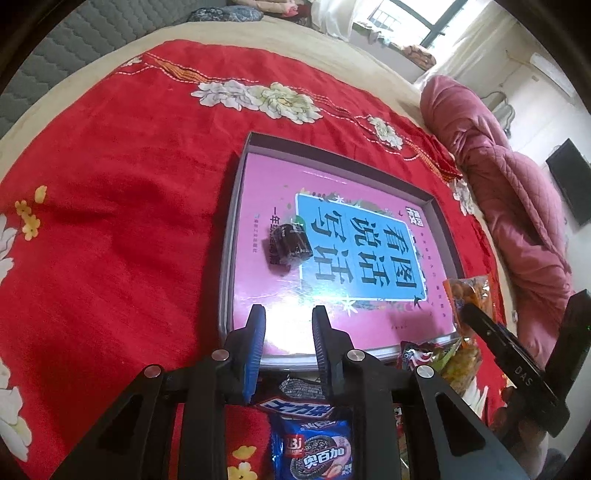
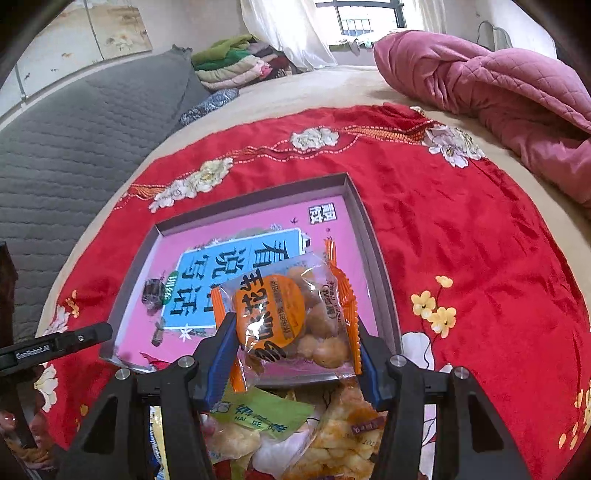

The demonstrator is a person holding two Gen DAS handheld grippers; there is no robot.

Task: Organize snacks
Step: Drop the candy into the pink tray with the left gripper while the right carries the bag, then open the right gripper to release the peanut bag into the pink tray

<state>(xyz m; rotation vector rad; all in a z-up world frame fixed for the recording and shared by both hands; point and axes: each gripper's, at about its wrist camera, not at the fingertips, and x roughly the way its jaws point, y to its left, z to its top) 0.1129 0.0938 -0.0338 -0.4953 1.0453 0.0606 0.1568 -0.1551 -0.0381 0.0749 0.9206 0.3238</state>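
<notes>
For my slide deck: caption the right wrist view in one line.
Right gripper grips an orange snack packet above the pink tray, where one dark wrapped snack already lies.

A bedroom in a home: a wide bed (image 2: 332, 85) with a grey quilted headboard (image 2: 74, 147) fills both views, spread with a red floral cloth (image 2: 461, 229). A pink quilt (image 2: 498, 85) lies bundled at one side, folded clothes (image 2: 236, 62) are stacked near the curtained window (image 2: 365, 22), and a dark wall-mounted screen (image 1: 570, 181) hangs on a white wall. A shallow box (image 2: 373, 236) and loose snack packets (image 2: 295, 424) rest on the cloth.
</notes>
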